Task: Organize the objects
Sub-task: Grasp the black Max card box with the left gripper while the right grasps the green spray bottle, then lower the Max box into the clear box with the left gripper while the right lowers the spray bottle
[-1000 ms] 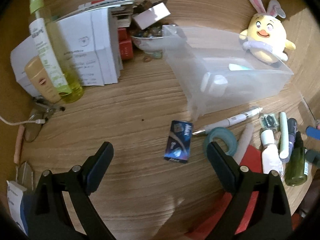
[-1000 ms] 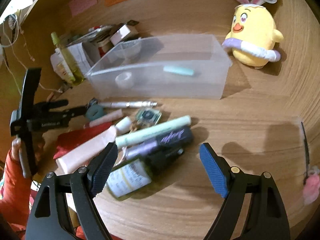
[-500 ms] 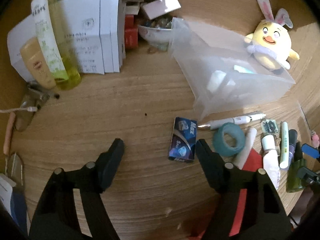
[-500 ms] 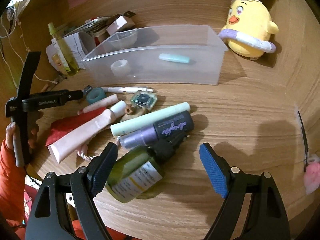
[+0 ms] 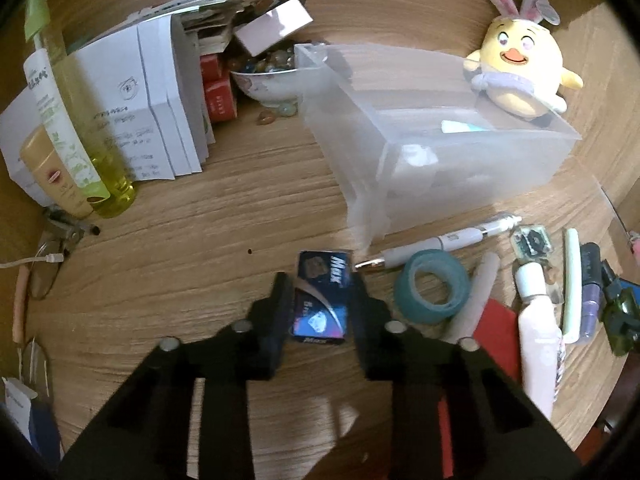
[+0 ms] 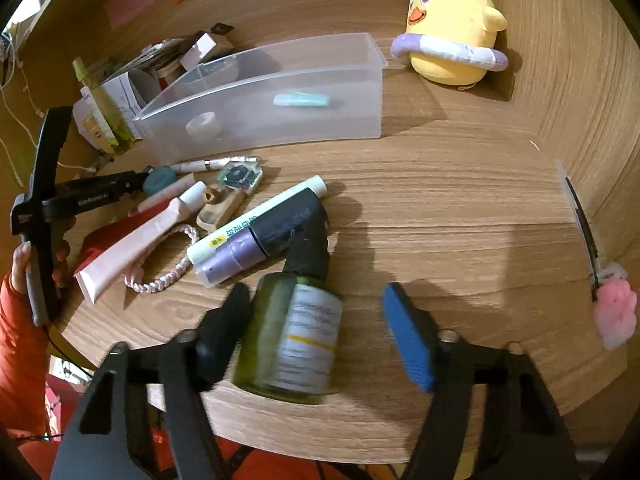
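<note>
My left gripper [image 5: 320, 292] has closed its jaws against both sides of a small blue box marked "Max" [image 5: 320, 300] lying on the wooden table. A clear plastic bin [image 5: 432, 136] stands beyond it, holding a tape roll [image 6: 202, 124] and a mint tube [image 6: 302, 100]. My right gripper [image 6: 316, 312] is open around a dark green bottle [image 6: 296, 336] lying near the table's front edge; its left finger is beside the bottle, the blue-padded right finger [image 6: 404, 336] stands apart.
Loose items lie between the grippers: teal tape roll [image 5: 432, 292], white pen [image 5: 440, 244], pink tube [image 6: 136, 240], purple bottle [image 6: 260, 248], mint marker [image 6: 256, 220]. A yellow chick plush [image 6: 452, 40] sits behind the bin. White boxes [image 5: 132, 112], a yellow-green bottle [image 5: 76, 120] and a bowl [image 5: 268, 80] stand far left.
My left gripper moved forward and right over the blue box and closed on it. My right gripper moved forward so the green bottle now lies between its open fingers.
</note>
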